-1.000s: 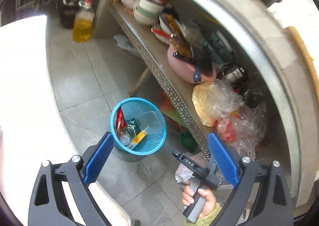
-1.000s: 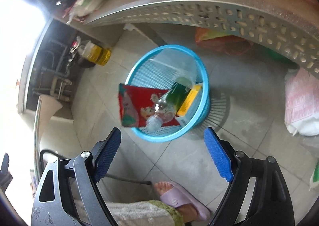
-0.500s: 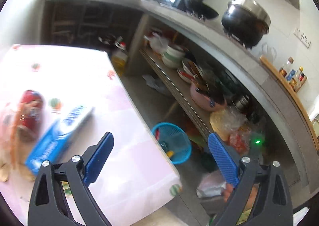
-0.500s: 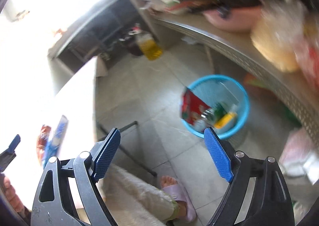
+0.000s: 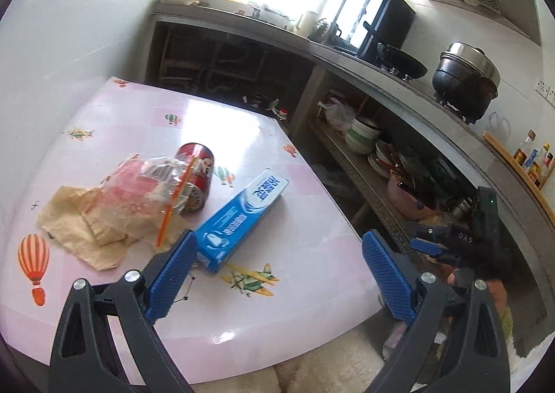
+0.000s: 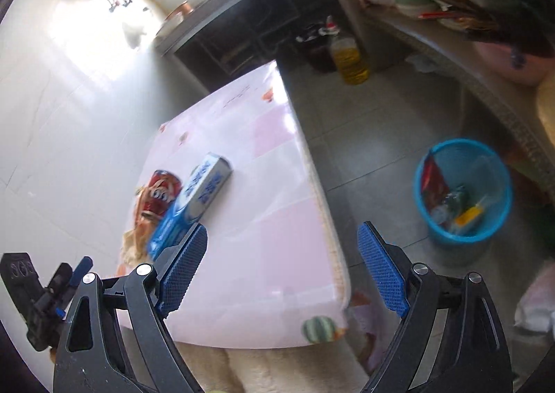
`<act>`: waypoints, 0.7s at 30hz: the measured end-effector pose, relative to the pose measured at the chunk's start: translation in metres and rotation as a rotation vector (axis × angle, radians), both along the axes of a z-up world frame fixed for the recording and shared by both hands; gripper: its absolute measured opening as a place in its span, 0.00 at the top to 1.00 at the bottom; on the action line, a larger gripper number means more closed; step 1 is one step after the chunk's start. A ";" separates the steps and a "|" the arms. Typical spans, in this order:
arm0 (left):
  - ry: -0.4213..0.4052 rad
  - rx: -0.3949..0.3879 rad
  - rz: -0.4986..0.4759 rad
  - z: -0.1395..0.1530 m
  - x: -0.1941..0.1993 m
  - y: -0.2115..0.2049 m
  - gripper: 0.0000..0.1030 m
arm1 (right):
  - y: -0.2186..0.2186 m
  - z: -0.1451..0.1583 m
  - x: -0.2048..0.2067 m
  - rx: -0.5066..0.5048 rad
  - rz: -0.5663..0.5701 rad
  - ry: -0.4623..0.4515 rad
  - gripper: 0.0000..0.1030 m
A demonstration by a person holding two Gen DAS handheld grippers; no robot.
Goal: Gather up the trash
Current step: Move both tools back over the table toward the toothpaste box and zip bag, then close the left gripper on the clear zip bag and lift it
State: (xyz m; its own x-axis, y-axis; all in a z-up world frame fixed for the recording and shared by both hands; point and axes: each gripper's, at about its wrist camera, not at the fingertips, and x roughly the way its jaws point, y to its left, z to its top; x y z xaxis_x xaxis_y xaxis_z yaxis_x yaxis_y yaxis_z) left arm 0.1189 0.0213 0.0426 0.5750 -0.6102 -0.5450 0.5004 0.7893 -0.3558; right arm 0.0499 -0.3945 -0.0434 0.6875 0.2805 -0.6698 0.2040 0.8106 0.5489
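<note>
A blue toothpaste box [image 5: 239, 219] lies on the pink table [image 5: 295, 271], next to a red can [image 5: 196, 172] on its side, a clear plastic bag [image 5: 152, 184] and crumpled brown paper [image 5: 86, 230]. My left gripper [image 5: 279, 275] is open and empty, just in front of the box. My right gripper [image 6: 281, 268] is open and empty above the table's near edge; the box [image 6: 194, 202] and the can [image 6: 161, 193] show to its left. The blue trash basket [image 6: 463, 191] stands on the floor to the right with several items inside.
A concrete counter with a pot [image 5: 466, 78] and a wok runs along the right; its lower shelf [image 5: 374, 191] holds bowls and bags. An oil bottle [image 6: 350, 59] stands on the tiled floor. The right gripper's body [image 5: 468, 243] shows beyond the table's right edge.
Both grippers have swung up and left from over the basket to the table. The box, can and bag have come into close view. Both stayed open.
</note>
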 end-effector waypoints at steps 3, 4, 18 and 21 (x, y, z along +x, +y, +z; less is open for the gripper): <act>0.001 -0.001 0.041 -0.005 -0.001 0.019 0.09 | 0.016 -0.002 0.012 0.040 0.052 0.009 0.18; 0.007 0.001 0.056 -0.007 -0.002 0.024 0.09 | 0.021 -0.003 0.016 0.054 0.066 0.015 0.18; 0.035 0.001 0.169 -0.030 -0.003 0.054 0.09 | 0.066 -0.013 0.054 0.148 0.240 0.087 0.18; 0.110 -0.051 0.188 -0.038 0.015 0.062 0.09 | 0.074 -0.014 0.058 0.158 0.255 0.093 0.18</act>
